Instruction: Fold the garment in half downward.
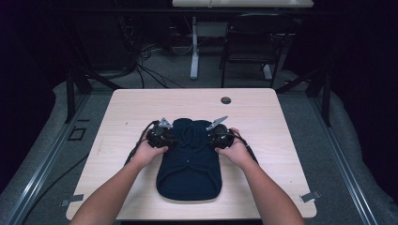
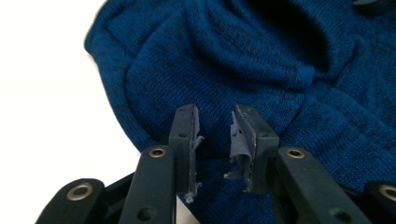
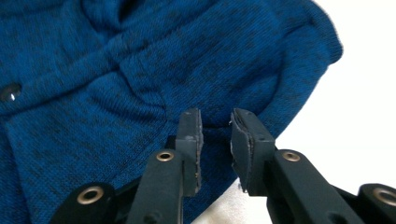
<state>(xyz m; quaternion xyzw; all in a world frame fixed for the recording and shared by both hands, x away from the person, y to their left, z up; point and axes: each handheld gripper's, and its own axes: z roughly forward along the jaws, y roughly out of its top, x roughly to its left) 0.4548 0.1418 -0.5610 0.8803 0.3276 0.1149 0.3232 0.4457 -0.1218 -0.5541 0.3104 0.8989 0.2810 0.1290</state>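
Left gripper (image 2: 214, 140) and right gripper (image 3: 215, 140), jaws part open over the blue sweater (image 1: 189, 159), hold nothing; shallow bites may slip off the knit.

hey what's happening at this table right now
A person is working on a dark blue knitted garment lying on a light wooden table, with a tool in each hand. The left tool and right tool sit at opposite sides of the garment's upper part. Each tool's jaws stand partly apart over the fabric's edge; no firm pinch shows yet.
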